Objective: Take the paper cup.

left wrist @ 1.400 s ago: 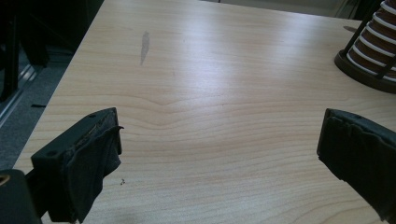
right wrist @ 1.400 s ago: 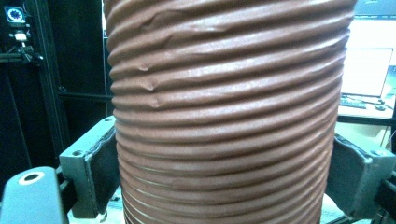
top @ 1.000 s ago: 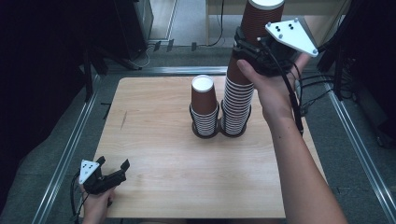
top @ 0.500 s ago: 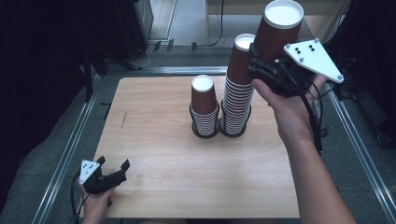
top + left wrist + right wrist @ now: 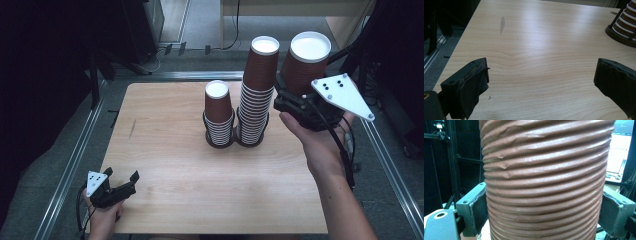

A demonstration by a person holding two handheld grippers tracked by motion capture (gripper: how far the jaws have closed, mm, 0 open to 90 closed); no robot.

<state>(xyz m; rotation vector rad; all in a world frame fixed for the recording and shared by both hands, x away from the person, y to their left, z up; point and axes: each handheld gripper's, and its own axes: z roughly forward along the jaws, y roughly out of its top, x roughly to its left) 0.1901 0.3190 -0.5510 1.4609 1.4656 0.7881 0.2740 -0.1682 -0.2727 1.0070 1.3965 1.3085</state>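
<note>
My right gripper [image 5: 292, 97] is shut on a brown ribbed paper cup [image 5: 307, 62], held in the air white end up, just right of the tall stack. In the right gripper view the cup [image 5: 544, 177] sits between both pads [image 5: 477, 210], which press on its sides. A tall stack of brown cups [image 5: 257, 95] and a short stack [image 5: 219, 115] stand side by side at the table's middle back, each in a dark round holder. My left gripper [image 5: 121, 175] rests at the table's front left corner, jaws open and empty [image 5: 541, 75].
The wooden table [image 5: 175, 165] has metal rails along its left and right sides. A dark mark [image 5: 502, 23] lies on the wood left of the stacks. The base of a cup holder [image 5: 624, 27] shows far right in the left gripper view.
My right gripper has carried the cup from above the tall stack to the right and lower, beside the stack. The left gripper has stayed put.
</note>
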